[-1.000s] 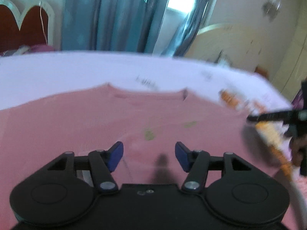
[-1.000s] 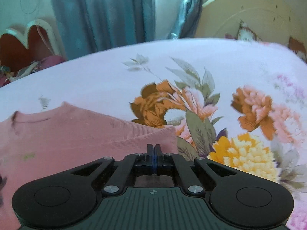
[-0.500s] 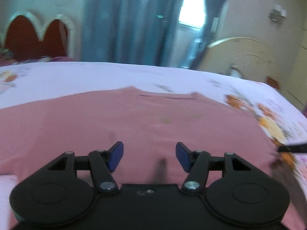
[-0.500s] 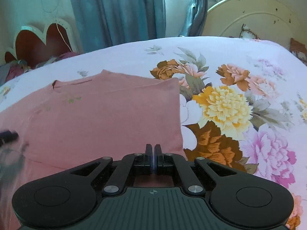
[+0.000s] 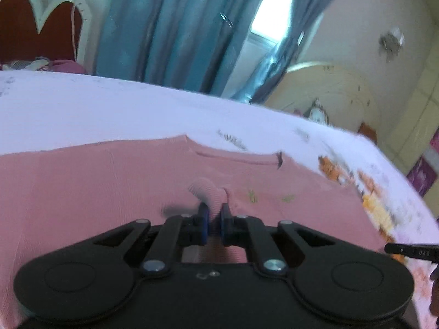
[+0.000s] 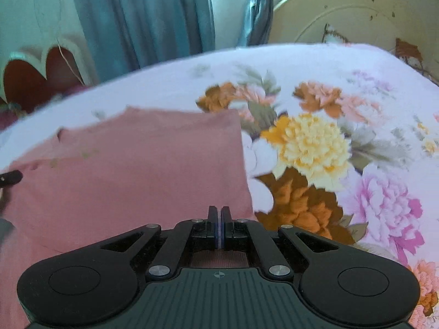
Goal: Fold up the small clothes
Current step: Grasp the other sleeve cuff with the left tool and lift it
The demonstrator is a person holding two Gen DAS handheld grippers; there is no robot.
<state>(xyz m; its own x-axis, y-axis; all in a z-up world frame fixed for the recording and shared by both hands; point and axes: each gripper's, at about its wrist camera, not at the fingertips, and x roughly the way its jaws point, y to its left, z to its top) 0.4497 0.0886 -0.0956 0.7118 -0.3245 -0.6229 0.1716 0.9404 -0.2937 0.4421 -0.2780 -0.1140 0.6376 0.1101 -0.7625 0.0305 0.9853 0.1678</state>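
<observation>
A pink long-sleeved top (image 5: 109, 186) lies spread on the bed, neckline toward the far side. My left gripper (image 5: 214, 213) is shut on a ribbed pink cuff (image 5: 205, 192) that sticks up between its blue pads, over the middle of the top. In the right wrist view the top (image 6: 137, 170) has a straight folded right edge. My right gripper (image 6: 219, 216) is shut on the top's near right hem. The left gripper's tip (image 6: 11, 178) shows at the left edge.
The bed has a white sheet with large flowers (image 6: 315, 142) to the right of the top. Blue curtains (image 5: 178, 27), a cream headboard (image 6: 356, 13) and a red heart-shaped headboard (image 5: 33, 27) stand behind. The right gripper's tip (image 5: 411, 250) shows at right.
My left gripper was open over the flat top and has now closed on the cuff. My right gripper has stayed shut on the hem and shifted a little.
</observation>
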